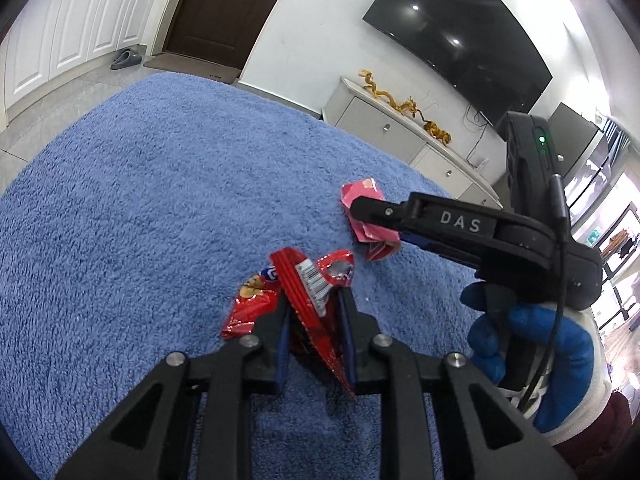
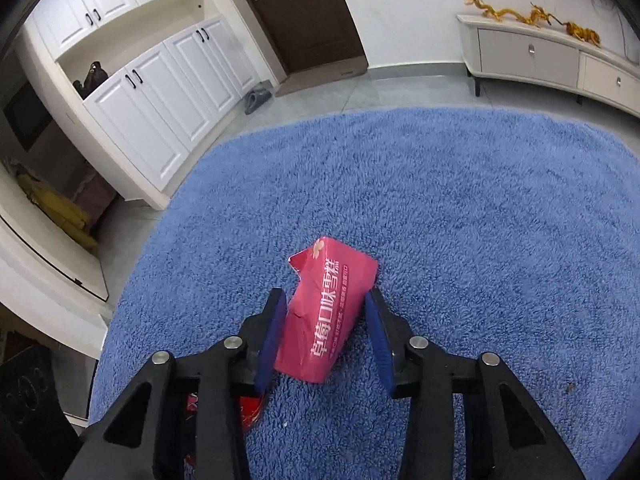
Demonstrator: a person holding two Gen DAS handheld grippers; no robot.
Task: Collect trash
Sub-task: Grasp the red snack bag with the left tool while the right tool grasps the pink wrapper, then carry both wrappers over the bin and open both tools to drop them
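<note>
A crumpled red snack wrapper (image 1: pixel 306 286) sticks up from between the pads of my left gripper (image 1: pixel 314 312), which is shut on it just above the blue rug (image 1: pixel 160 208). A strip of that wrapper (image 2: pixel 250 412) shows low in the right wrist view. Beyond it to the right, a pink carton (image 1: pixel 362 190) stands tilted on the rug. My right gripper (image 1: pixel 360 216) reaches over it from the right, held by a blue-gloved hand (image 1: pixel 532 344). In the right wrist view the pink carton (image 2: pixel 328 316) sits between the blue pads of my right gripper (image 2: pixel 326 312). Both pads touch its sides.
The round blue rug (image 2: pixel 460 200) lies on grey tile. A white low cabinet (image 1: pixel 404 140) with gold dragon figures stands under a wall TV (image 1: pixel 460 40). White cupboards (image 2: pixel 160 92), a dark door (image 2: pixel 304 12) and grey slippers (image 1: pixel 126 59) lie farther off.
</note>
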